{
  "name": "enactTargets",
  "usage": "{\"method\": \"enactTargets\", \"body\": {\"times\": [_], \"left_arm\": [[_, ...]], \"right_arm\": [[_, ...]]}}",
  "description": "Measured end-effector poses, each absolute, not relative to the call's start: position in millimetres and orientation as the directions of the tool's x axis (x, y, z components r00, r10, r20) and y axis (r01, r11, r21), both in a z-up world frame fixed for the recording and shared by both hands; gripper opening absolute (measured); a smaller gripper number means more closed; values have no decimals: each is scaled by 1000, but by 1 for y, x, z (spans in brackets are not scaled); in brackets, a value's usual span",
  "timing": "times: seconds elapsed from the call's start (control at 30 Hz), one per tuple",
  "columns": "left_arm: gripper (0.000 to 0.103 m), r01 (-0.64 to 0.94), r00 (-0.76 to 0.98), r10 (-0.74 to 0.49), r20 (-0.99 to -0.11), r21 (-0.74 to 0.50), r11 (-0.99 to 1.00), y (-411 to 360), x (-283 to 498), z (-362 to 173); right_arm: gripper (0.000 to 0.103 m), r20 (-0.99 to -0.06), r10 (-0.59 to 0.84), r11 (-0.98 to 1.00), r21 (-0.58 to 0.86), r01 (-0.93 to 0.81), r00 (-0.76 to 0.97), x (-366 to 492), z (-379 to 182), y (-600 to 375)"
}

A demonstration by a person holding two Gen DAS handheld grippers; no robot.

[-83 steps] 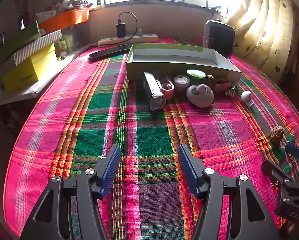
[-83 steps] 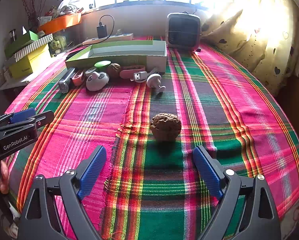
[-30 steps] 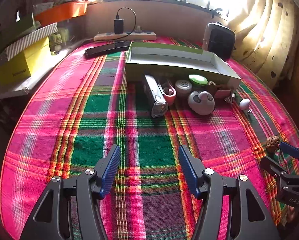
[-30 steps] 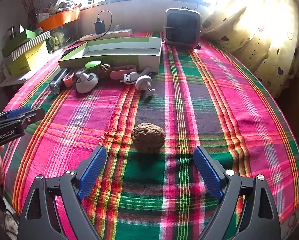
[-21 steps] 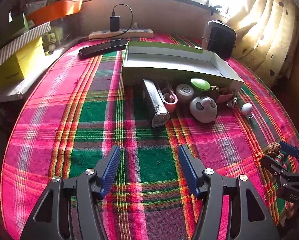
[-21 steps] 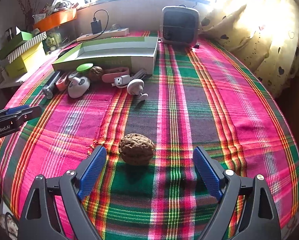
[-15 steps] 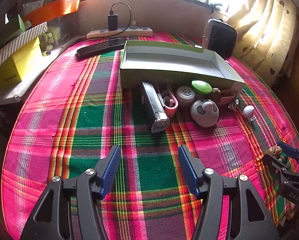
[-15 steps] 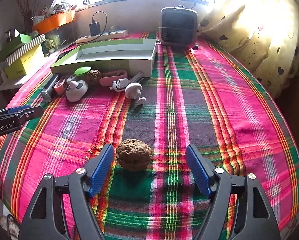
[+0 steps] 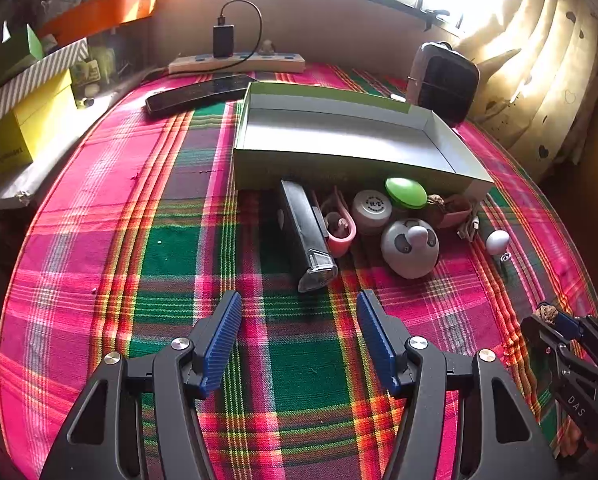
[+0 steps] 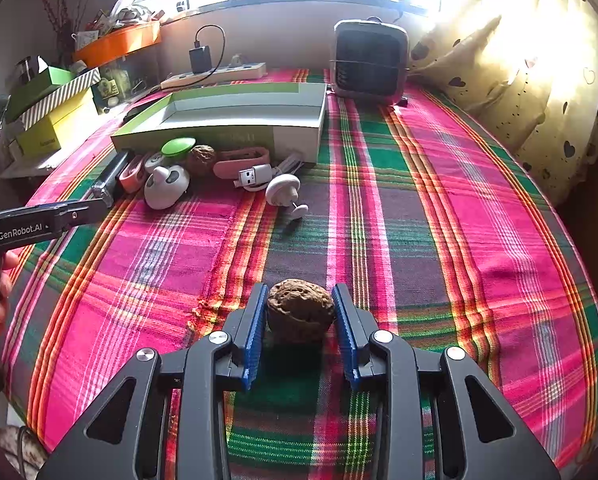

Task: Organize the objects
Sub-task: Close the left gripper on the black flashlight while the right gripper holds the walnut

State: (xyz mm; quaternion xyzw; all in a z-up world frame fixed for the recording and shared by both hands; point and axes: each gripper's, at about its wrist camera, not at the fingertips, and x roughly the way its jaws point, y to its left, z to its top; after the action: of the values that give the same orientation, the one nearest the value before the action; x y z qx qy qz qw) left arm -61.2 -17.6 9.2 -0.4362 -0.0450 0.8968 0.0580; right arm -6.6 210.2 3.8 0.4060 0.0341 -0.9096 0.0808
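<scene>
A brown walnut (image 10: 301, 314) lies on the plaid cloth between the blue pads of my right gripper (image 10: 299, 294). Its jaws are closing, and both pads touch the nut's sides. In the left wrist view the same walnut (image 9: 547, 313) shows at the right gripper's (image 9: 555, 320) tips, far right. My left gripper (image 9: 299, 304) hangs open over bare cloth, nothing between its fingers. Ahead of it a black torch (image 9: 307, 236), a pink case (image 9: 341, 228), a white tin (image 9: 371, 206), a green lid (image 9: 406, 193) and a panda-faced ball (image 9: 410, 248) lie before the open green box (image 9: 351, 168).
A second walnut (image 10: 201, 155), a USB cable (image 10: 255, 174) and a white mushroom-shaped piece (image 10: 283, 194) lie by the box. Behind stand a small fan (image 10: 369, 60), a power strip (image 9: 235, 65) and a phone (image 9: 199, 94). Stacked boxes (image 9: 19, 120) line the left, a curtain (image 10: 539, 80) the right.
The right gripper's jaws have come in from wide open until they touch the walnut's sides. The left gripper has drifted a little closer to the row of objects.
</scene>
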Motion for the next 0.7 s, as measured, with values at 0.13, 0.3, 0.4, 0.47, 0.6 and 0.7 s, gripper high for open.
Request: {"method": "enactTargets", "body": {"times": [0.13,0.3,0.4,0.47,0.6,0.7], "left_arm": [[58,-71,-606,147,-782,-130,-989,-14,-68,9],[58,-62,-608,130,-784,-116,-991,-14,-79,9],[58,-41,-605,103,-790,-99,-994,-18,-82,8],[58,-39,-604,102,-791,-99,-994,-21,-83,8],[58,-26,-601,74,-796,-73,-997,-27,-86,8],[58,-23,-603,67,-795,-67,-998,-34,-88,7]], "right_arm": [[34,-747,-129,-983,9,185,-652,-15,4,207],[34,-744,-150,-977,11,213,-651,-22,6,201],[34,-743,-156,-976,13,219,-650,-25,6,200],[34,-746,-160,-975,15,224,-647,-27,6,200],[34,-751,-175,-969,18,245,-637,-30,5,196],[34,-754,-187,-966,23,259,-630,-33,4,194]]}}
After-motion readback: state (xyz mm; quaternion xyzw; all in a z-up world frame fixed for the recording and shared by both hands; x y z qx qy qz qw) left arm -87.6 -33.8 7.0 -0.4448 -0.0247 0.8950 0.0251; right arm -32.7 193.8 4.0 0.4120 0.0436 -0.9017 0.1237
